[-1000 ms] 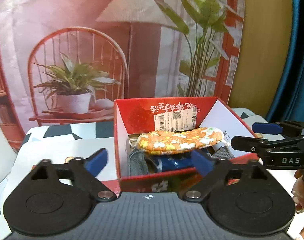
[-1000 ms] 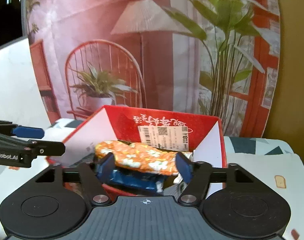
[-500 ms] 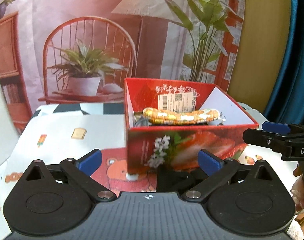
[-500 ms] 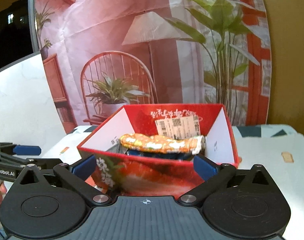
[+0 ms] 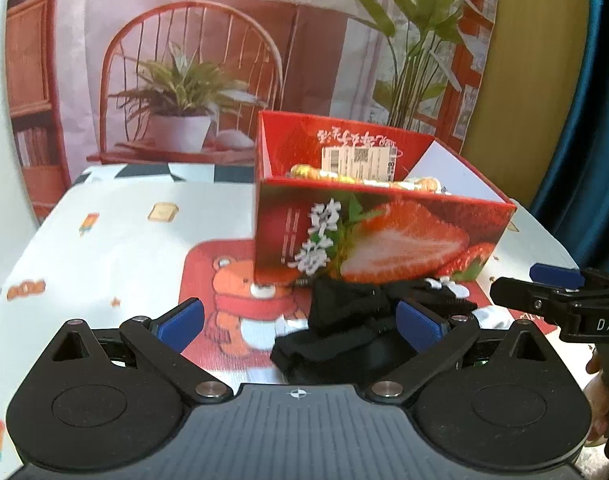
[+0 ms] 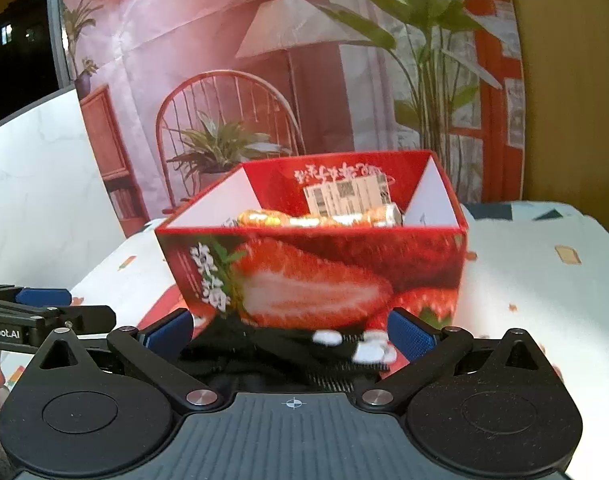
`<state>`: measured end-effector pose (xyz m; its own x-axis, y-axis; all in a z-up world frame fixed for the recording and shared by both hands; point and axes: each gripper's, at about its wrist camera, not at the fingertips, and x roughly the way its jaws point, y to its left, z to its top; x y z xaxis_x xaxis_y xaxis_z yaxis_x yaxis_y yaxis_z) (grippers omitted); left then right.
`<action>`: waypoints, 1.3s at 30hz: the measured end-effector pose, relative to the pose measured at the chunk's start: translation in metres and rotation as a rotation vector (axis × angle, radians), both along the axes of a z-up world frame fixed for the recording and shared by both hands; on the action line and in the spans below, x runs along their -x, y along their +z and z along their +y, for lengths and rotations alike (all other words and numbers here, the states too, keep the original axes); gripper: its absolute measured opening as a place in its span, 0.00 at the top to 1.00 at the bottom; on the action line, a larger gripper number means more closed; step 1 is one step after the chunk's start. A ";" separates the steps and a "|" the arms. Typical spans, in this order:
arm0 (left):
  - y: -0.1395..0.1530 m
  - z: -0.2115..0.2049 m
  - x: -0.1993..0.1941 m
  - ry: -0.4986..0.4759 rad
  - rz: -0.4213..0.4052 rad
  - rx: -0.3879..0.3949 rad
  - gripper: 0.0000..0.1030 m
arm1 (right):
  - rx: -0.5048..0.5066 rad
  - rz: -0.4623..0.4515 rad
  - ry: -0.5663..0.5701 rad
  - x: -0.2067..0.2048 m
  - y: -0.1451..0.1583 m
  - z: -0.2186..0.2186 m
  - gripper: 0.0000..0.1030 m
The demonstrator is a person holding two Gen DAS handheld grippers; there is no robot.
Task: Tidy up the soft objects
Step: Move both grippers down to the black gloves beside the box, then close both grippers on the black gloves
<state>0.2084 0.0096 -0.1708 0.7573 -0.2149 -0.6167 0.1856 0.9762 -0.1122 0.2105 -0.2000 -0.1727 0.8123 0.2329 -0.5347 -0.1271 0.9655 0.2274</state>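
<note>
A: What are we looking at for the next pick?

B: A crumpled black cloth item (image 5: 336, 328) is lying on the counter (image 5: 116, 248), right against the front wall of the red strawberry box (image 5: 376, 240). It is looking limp and light, the sort of thing that is going to sag and fold the moment it is lifted. A white patterned bit is showing at its right end, too blurred to name.

A: Where would you take it?

B: I am thinking of the bunched middle, where the folds are piling up thick; a thin edge would probably be slipping out of the pads. Nothing fragile there, so a firm pinch should be fine.

A: And the left gripper (image 5: 300, 320)?

B: Its jaws are standing fully spread, the blue pads on either side of the cloth, and neither seems to be pressing on it. It is holding nothing.

A: The right gripper (image 6: 290, 330)?

B: Same story: jaws standing wide and released, with the dark cloth lying low between them, apparently untouched. Each gripper is showing at the edge of the other's view.

A: Anything already put away?

B: An orange patterned soft piece (image 6: 316, 219) is resting inside the box, just peeking over its front rim.
</note>
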 end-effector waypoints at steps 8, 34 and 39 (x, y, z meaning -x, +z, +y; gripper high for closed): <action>-0.016 0.001 0.005 0.014 0.052 0.035 0.01 | 0.000 0.050 -0.015 0.013 -0.021 -0.003 0.05; -0.036 0.006 -0.004 0.046 0.128 0.113 0.45 | -0.004 0.100 0.008 0.014 -0.038 -0.001 0.29; -0.039 0.008 -0.017 0.073 0.150 0.114 0.48 | -0.008 0.103 0.014 0.014 -0.039 0.000 0.30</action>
<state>0.2250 0.0177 -0.2094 0.6751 -0.2372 -0.6985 0.0874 0.9659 -0.2436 0.1967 -0.2001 -0.2112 0.7498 0.2482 -0.6134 -0.1158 0.9619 0.2477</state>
